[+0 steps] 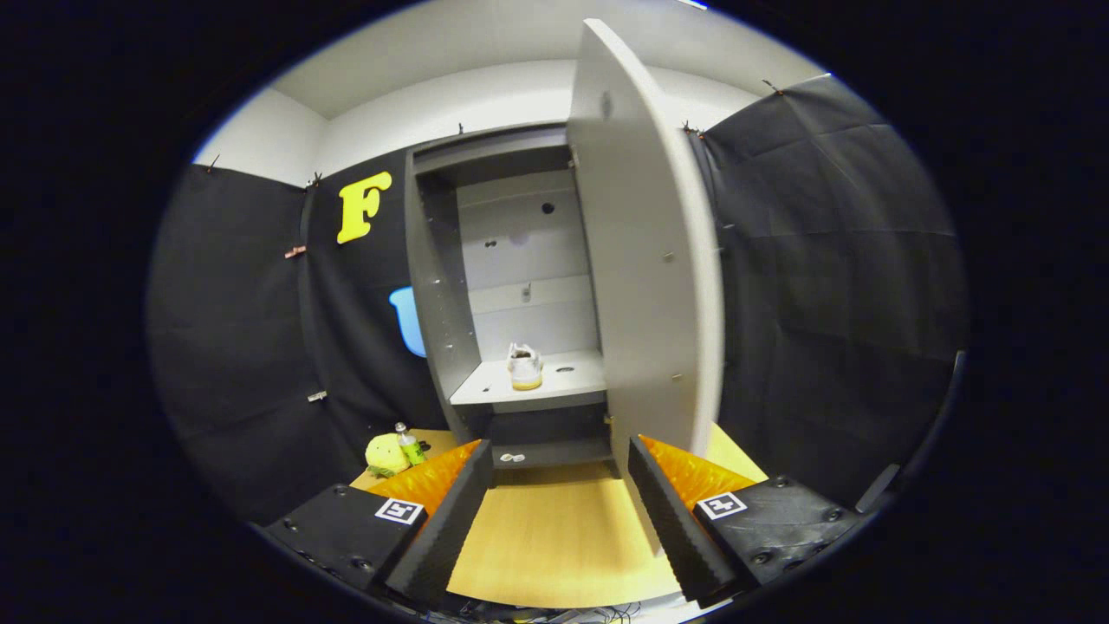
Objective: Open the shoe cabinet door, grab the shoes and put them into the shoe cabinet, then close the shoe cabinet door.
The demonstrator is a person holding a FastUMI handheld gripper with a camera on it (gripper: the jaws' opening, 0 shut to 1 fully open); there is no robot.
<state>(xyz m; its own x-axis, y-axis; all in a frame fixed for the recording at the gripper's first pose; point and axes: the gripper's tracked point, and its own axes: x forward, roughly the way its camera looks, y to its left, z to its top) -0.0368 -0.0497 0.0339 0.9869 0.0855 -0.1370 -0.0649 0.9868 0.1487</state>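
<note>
White low-top shoe with a yellowish sole (524, 367) resting upright on the middle shelf of the tall grey panel shoe cabinet (442, 286), well beyond the fingers. Flat grey cabinet door (645, 260) swung wide open, its edge turned toward the camera, lower corner just beside the right finger. Gripper (559, 472) empty, fingers spread apart over the light wooden tabletop (554, 537), nothing between them. Small pale item on the cabinet's bottom ledge, too small to identify. Yellow-green round plush toy (385, 454) and small green-labelled bottle (409, 445) standing beside the cabinet base, off to the left finger's side. Judged progress: door opened, shoe stowed; door closure remaining, probably a push on the door's outer face.
</note>
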